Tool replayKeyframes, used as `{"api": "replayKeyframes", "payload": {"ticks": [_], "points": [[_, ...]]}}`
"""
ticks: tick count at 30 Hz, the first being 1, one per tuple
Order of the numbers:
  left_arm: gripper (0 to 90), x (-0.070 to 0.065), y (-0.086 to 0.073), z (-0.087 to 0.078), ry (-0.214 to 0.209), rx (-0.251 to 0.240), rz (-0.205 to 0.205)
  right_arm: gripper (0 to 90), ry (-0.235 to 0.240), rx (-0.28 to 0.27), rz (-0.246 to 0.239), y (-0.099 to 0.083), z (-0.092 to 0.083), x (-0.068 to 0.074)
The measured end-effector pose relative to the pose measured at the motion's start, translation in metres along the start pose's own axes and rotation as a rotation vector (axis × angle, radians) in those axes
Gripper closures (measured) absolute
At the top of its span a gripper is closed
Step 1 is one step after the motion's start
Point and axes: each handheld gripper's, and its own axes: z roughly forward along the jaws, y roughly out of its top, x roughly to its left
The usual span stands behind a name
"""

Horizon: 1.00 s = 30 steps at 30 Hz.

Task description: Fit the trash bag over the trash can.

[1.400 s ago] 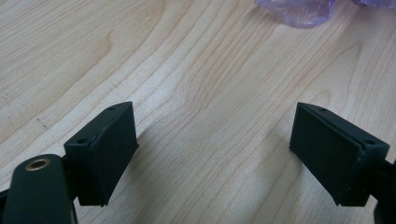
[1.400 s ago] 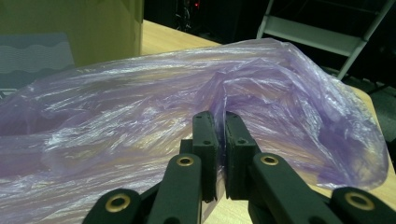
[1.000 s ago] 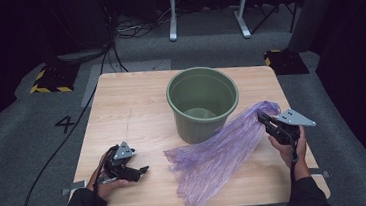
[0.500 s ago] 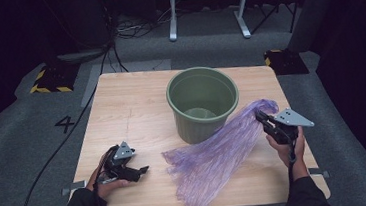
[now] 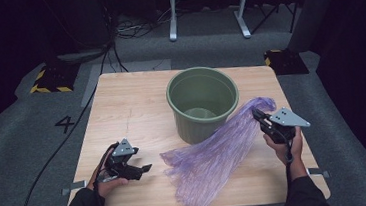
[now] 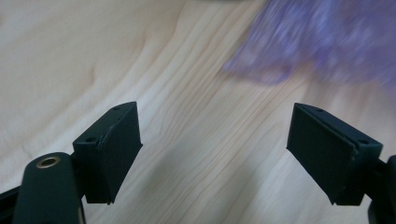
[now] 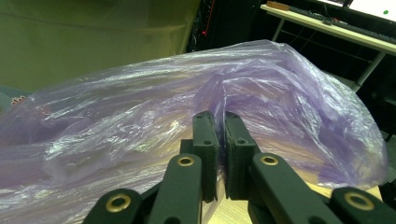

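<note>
A thin purple plastic bag (image 5: 215,155) lies across the table's right half, from the front edge up to my right gripper (image 5: 258,113). That gripper is shut on the bag's far end (image 7: 280,84), just right of the green bucket (image 5: 203,101), and holds it off the wood. The bucket stands upright and looks empty. My left gripper (image 5: 144,169) hovers low over the front left of the table, open. Its jaws have just closed in a little, with nothing between them. The bag's near edge (image 6: 327,42) lies ahead of the left gripper (image 6: 215,140), apart from it.
The wooden table (image 5: 131,102) has bare room at its left and back left. Grey carpet surrounds it, with a cable on the floor at the left and a white stand behind.
The left gripper has lifted slightly off the table. The right gripper and the bag's held end have edged a little toward the bucket.
</note>
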Motion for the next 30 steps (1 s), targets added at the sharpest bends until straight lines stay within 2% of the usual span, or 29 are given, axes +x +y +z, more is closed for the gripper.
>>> {"api": "replayKeyframes", "payload": {"ticks": [2, 5, 8, 11, 13, 17, 20, 22, 25, 27, 30], "points": [[17.2, -0.009, 0.013, -0.004, -0.018, -0.041, 0.020, 85.6, -0.004, 0.000, -0.009, 0.001, 0.000, 0.001], [17.5, -0.024, 0.033, -0.003, -0.044, -0.071, 0.051, 85.5, -0.004, -0.005, -0.013, 0.003, 0.000, 0.003], [17.5, -0.040, 0.047, 0.001, -0.090, -0.081, 0.082, 85.5, 0.017, -0.027, 0.009, 0.007, -0.003, 0.004], [19.1, -0.059, 0.064, 0.006, -0.127, -0.091, 0.105, 85.5, 0.011, -0.040, 0.003, 0.013, -0.007, 0.007], [19.1, -0.072, 0.074, 0.008, -0.170, -0.098, 0.128, 85.5, 0.006, -0.046, -0.019, 0.017, -0.010, 0.011], [18.6, -0.094, 0.092, 0.017, -0.154, -0.086, 0.178, 85.5, 0.003, -0.061, -0.065, 0.028, -0.013, 0.021], [18.7, -0.101, 0.099, 0.027, -0.177, -0.080, 0.170, 85.3, 0.019, -0.078, -0.104, 0.039, -0.016, 0.031], [19.1, -0.106, 0.102, 0.034, -0.178, -0.064, 0.163, 85.3, 0.027, -0.089, -0.132, 0.047, -0.017, 0.038], [18.3, -0.113, 0.105, 0.048, -0.154, -0.036, 0.175, 86.1, 0.054, -0.103, -0.173, 0.058, -0.018, 0.048], [17.3, -0.116, 0.106, 0.058, -0.111, -0.008, 0.207, 87.2, 0.075, -0.112, -0.201, 0.066, -0.019, 0.056], [18.1, -0.116, 0.106, 0.072, -0.089, 0.014, 0.225, 87.9, 0.116, -0.137, -0.239, 0.077, -0.020, 0.069]]}}
